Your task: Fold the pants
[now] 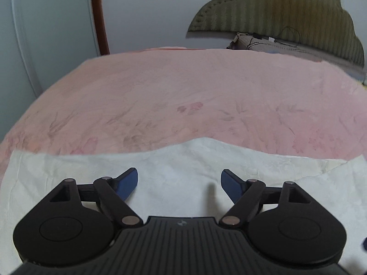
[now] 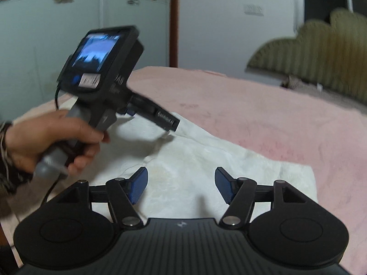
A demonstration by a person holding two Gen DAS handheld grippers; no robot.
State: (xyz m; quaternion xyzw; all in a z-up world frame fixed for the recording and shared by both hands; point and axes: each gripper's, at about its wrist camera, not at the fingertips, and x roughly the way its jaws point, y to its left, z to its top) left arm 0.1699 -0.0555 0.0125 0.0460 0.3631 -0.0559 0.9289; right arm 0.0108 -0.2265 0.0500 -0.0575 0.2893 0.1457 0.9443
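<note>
White pants [image 1: 179, 162] lie spread flat on the pink bedspread [image 1: 183, 96], near its front edge. My left gripper [image 1: 179, 184] is open and empty, hovering just above the white cloth. In the right wrist view the pants [image 2: 206, 158] show a fold ridge running from upper left to lower right. My right gripper [image 2: 181, 184] is open and empty above the cloth. The left gripper's body [image 2: 105, 75], held by a hand [image 2: 52, 139], shows at the left with its front end over the pants' far edge; its fingers are hidden.
A padded olive headboard [image 1: 286, 16] and a pillow with a black cable [image 1: 263, 41] stand at the far right of the bed. A pale wall and a brown wooden post [image 1: 98, 13] lie behind. The pink bedspread [image 2: 263, 110] stretches beyond the pants.
</note>
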